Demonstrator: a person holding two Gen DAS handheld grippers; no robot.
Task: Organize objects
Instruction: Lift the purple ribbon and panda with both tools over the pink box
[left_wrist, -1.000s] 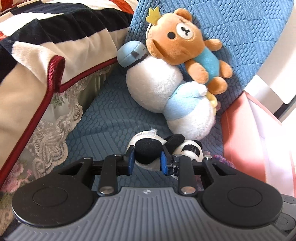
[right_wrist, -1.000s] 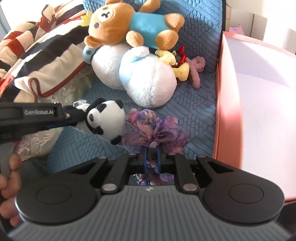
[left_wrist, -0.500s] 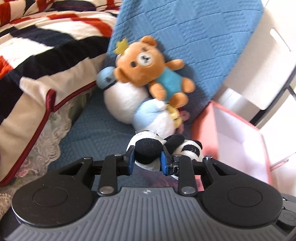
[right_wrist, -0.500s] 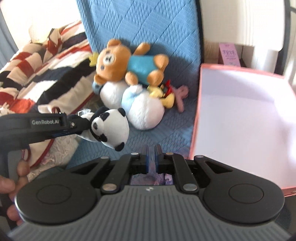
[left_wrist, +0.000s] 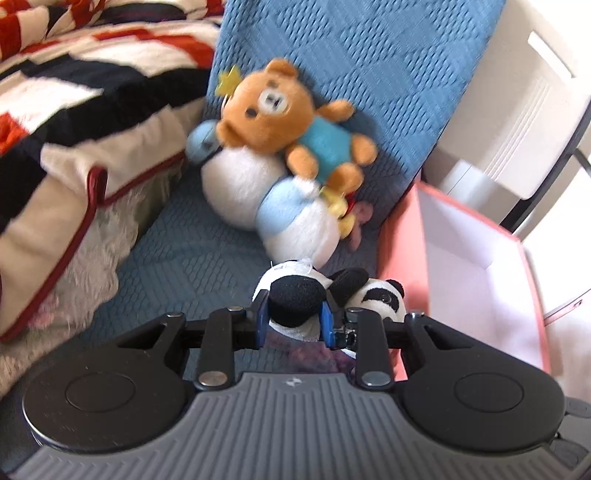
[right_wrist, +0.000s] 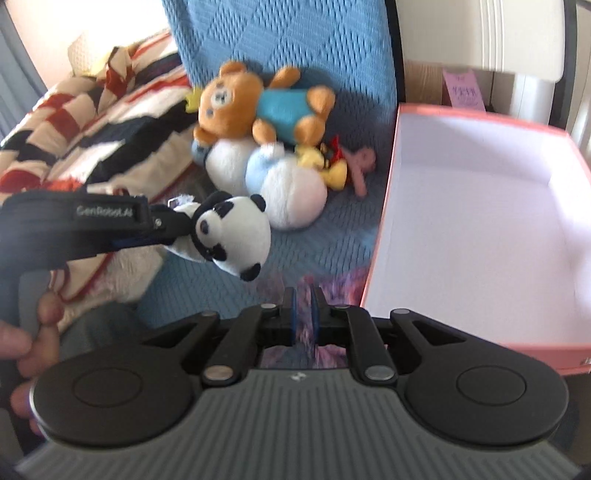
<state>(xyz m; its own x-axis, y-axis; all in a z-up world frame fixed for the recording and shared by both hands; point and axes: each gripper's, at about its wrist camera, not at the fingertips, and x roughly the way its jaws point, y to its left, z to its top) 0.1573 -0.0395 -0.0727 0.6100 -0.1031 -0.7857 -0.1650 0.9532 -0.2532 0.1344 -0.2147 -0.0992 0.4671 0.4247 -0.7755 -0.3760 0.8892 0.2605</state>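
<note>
My left gripper (left_wrist: 294, 314) is shut on a black-and-white panda plush (left_wrist: 380, 295), which hangs above the blue seat; the same panda (right_wrist: 232, 232) shows at the left of the right wrist view. My right gripper (right_wrist: 303, 314) is shut on a purple fabric flower (right_wrist: 332, 288), mostly hidden under the gripper body. An orange bear in a blue shirt (left_wrist: 291, 125) lies on a white-and-blue plush (left_wrist: 266, 199) against the blue backrest. Small yellow and pink toys (right_wrist: 347, 166) lie beside them. An open pink box (right_wrist: 480, 206) stands at the right.
A striped red, black and cream blanket (left_wrist: 85, 103) covers the left side, with lace fabric (left_wrist: 92, 251) below it. A person's hand (right_wrist: 33, 332) holds the left gripper's handle. White furniture (left_wrist: 517, 110) stands behind the box.
Both grippers have risen and pulled back from the seat with the panda and the flower held. The plush pile now looks smaller and farther, and more of the pink box shows.
</note>
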